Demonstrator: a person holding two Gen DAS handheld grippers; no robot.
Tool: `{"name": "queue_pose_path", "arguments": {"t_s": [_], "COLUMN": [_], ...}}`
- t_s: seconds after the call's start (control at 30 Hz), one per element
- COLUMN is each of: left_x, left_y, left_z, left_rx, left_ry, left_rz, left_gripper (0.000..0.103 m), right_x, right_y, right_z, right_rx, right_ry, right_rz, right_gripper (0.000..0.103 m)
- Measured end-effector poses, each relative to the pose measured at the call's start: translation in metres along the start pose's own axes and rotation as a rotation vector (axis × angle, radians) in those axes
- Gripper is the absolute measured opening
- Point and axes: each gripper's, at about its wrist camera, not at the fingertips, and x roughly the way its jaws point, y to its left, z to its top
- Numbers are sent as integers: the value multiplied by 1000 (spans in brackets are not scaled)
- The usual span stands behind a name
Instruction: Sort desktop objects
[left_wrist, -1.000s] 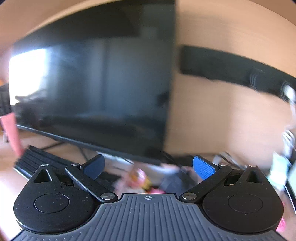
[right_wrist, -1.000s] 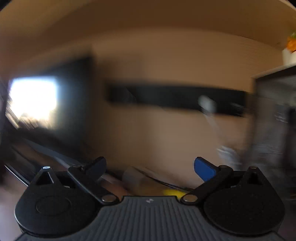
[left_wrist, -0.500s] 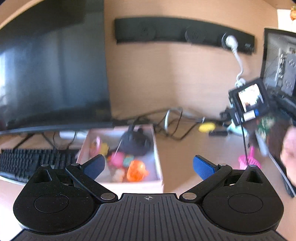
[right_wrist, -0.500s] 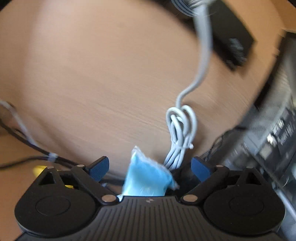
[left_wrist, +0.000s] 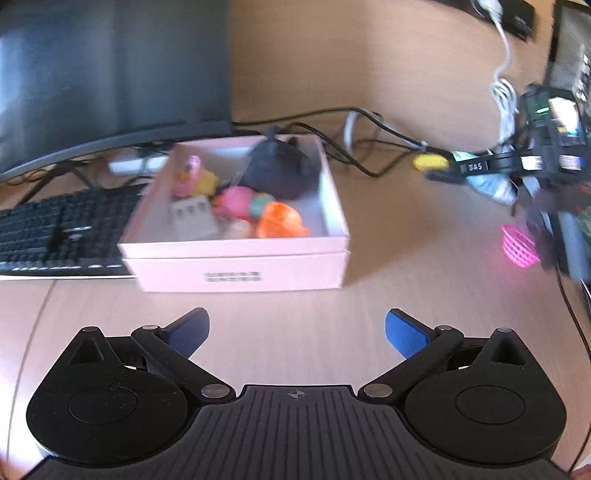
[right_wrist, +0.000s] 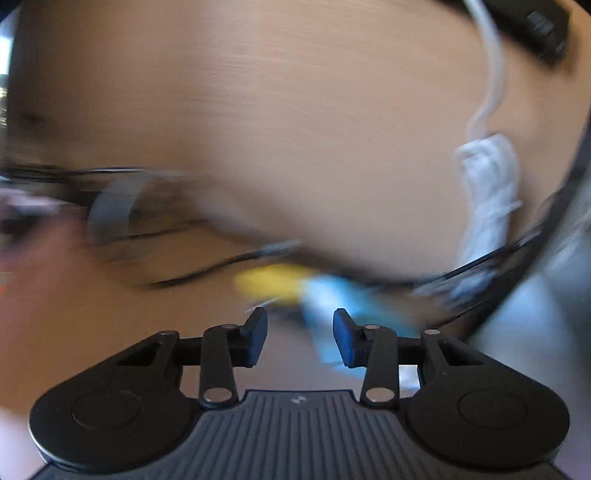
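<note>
Blurred blue packet (right_wrist: 325, 295), grip unclear

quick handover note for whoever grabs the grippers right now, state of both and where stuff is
Left gripper: open, empty, above bare desk in front of the white box.
Right gripper: jaws closing around a light blue packet; the blurred view does not show whether the pads press on it yet.
Done: the white box already holds several toys, among them an orange toy, a pink toy and a black pouch.
Left: yellow item by the cables and pink mesh ball at the right edge still lie on the desk; the packet is not yet in the box.
</note>
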Motion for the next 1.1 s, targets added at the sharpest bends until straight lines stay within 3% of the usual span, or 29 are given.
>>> {"name": "queue_pose_path", "arguments": {"t_s": [0.1, 0.17, 0.2, 0.27, 0.37, 0.47, 0.57, 0.63, 0.8, 0.93, 1.0, 1.03, 1.07, 1.1], "left_x": [4, 4, 4, 4, 3, 3, 2, 5, 14, 16, 13, 12, 11, 9], "left_y": [-9, -13, -15, -17, -18, -21, -24, -27, -38, -51, -57, -60, -63, -65], "left_z": [-2, -3, -3, -3, -2, -4, -10, -15, -23, -30, -34, -36, -37, -38], "left_rx": [33, 51, 58, 60, 47, 48, 86, 116, 191, 260, 285, 290, 292, 293], "left_ry": [13, 15, 16, 17, 18, 31, 43, 61, 105, 125, 122, 120, 119, 117], "left_rz": [-23, -36, -39, -42, -39, -32, -37, -46, -86, -118, -129, -136, -141, -145], "left_gripper": [103, 103, 103, 103, 103, 103, 103, 103, 103, 103, 103, 103, 103, 103], "right_x": [-49, -68, -70, -58, -16, 37, 71, 64, 16, -36, -64, -76, -88, -95], "right_y": [23, 27, 20, 1, -40, -87, -94, -73, 6, 29, 23, 19, 13, 8], "right_z": [-17, -17, -12, 6, 21, 27, 18, 9, -23, -44, -49, -53, -57, -62], "right_rx": [-39, -95, -93, -50, 76, 306, 430, 366, 51, 41, 72, 83, 102, 117], "right_ry": [-83, -141, -153, -139, -66, 56, 158, 144, 133, 122, 77, 46, -4, -53], "right_rz": [216, 206, 175, 82, -67, -76, -39, 27, 229, 385, 379, 333, 242, 154], "right_gripper": [47, 69, 72, 89, 90, 90, 87, 84, 78, 78, 80, 89, 101, 103]}}
